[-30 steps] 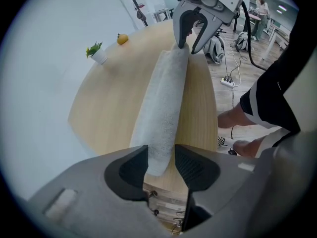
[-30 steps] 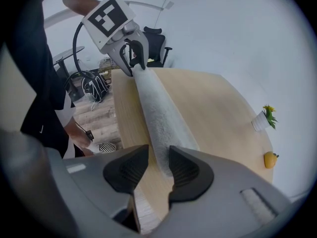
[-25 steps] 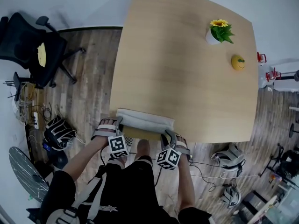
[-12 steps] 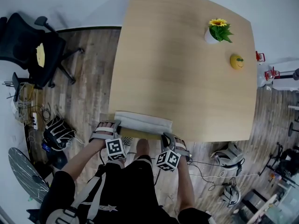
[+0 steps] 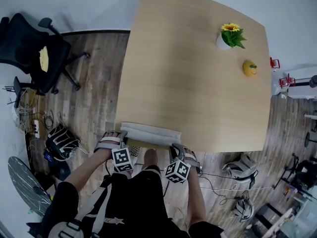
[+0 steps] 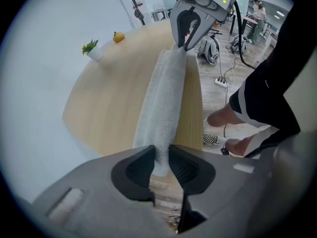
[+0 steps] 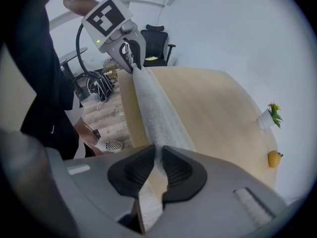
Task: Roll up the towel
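The towel (image 5: 151, 132) lies lengthwise along the near edge of the tabletop (image 5: 198, 83). My left gripper (image 6: 160, 157) and right gripper (image 7: 157, 155) have just been closing their fingers, and now each pinches one end of it.

I see the towel (image 5: 150, 133) along the worktop's (image 5: 193, 83) near edge; plant (image 5: 229, 35) and fruit (image 5: 250, 68) sit far right.

Office, swivel chair (image 5: 30, 47), floor cables (image 5: 23, 109), wooden table (image 5: 188, 83)
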Tool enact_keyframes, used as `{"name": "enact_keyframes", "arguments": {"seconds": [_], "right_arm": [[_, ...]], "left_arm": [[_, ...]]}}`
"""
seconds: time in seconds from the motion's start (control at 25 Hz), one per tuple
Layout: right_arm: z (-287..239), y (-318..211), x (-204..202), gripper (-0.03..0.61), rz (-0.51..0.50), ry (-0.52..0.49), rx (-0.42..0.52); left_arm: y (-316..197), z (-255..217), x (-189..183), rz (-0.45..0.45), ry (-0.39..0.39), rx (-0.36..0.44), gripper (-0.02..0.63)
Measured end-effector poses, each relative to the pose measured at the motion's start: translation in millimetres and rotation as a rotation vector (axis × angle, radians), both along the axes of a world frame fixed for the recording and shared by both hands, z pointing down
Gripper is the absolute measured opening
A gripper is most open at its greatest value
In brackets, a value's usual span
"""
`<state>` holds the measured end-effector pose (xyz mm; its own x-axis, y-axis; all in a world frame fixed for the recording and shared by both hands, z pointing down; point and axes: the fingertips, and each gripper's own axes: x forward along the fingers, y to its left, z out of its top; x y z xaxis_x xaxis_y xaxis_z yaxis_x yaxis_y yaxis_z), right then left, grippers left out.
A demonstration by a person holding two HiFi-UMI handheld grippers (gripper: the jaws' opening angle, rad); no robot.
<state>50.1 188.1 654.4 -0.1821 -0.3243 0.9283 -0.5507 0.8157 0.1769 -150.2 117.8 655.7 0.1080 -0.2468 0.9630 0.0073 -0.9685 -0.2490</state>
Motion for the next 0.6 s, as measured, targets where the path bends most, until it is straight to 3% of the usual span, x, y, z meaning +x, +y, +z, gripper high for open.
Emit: {"name": "enact_keyframes", "arguments": {"seconds": [0.6], "right_arm": [[-12, -25, 4, 0.067, 0.003, -0.010, -0.002]], "left_arm": [[-20, -11, 1, -0.021, -0.019, -0.027, 0.107]]}}
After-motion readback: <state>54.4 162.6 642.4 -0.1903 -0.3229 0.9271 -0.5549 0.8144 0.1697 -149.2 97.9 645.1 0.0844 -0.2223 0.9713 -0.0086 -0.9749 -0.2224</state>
